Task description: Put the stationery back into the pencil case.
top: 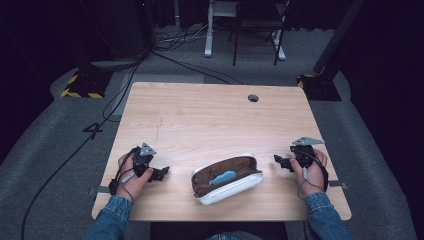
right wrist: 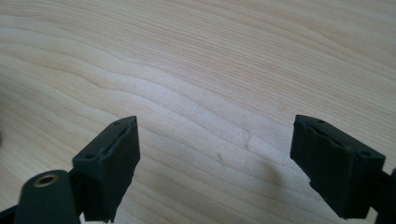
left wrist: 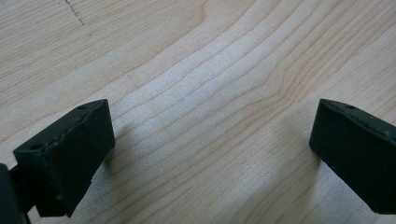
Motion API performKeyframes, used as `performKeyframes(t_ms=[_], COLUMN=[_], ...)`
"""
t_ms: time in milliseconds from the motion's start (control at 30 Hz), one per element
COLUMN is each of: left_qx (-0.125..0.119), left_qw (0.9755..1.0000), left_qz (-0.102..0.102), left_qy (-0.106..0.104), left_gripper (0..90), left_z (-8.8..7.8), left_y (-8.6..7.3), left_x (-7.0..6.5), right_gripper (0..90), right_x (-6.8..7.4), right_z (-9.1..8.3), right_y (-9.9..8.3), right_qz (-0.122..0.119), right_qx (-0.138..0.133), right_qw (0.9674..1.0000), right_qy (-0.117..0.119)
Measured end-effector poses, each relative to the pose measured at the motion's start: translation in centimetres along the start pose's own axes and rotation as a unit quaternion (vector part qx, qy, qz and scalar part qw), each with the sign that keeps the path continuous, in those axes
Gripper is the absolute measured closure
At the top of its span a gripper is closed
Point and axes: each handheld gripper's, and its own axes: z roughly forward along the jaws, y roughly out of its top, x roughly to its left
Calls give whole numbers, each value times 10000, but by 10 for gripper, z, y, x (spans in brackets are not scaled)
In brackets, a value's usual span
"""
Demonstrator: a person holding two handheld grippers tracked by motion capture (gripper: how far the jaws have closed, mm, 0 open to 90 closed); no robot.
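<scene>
A light wooden table carries the whole scene, with a round cable hole near its far edge. Near the front edge, midway between the person's hands, lies an unzipped pencil pouch, white outside and brown inside, its mouth facing up and a light blue item resting in the opening. The left tool rests low over the table to the pouch's left and the right tool to its right, each near the pouch but apart from it. Both tools stand with jaws spread wide and nothing between them. The work in hand is judged to be handling the pouch or its contents; to do it well, one tool should probably pin the pouch's rim so the soft body does not slide, while the other enters the mouth from above, jaws aligned across the narrow width of the blue item. The high view gives the layout: pouch, both hands, denim sleeves and the dark floor beyond. The left gripper view adds the close gap between its jaws over bare wood grain and a faint dotted pencil line; the right gripper view shows the same wide gap over the table's grain, confirming that neither tool touches the pouch.
</scene>
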Motion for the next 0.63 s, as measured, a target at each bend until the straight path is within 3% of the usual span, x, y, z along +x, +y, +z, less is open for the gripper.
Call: performKeyframes(t_ms=[167,633], left_qx=[-7,-21], left_qw=[10000,10000], left_qz=[2,-27], left_qy=[4,12], left_gripper=[2,3], left_z=[0,0], left_y=[0,0], left_x=[0,-1], right_gripper=[171,115], right_x=[-3,-4], right_z=[9,14], right_y=[-6,-7], right_qz=[271,239], right_qx=[-66,-12], right_qw=[9992,9989], right_qy=[-287,-411])
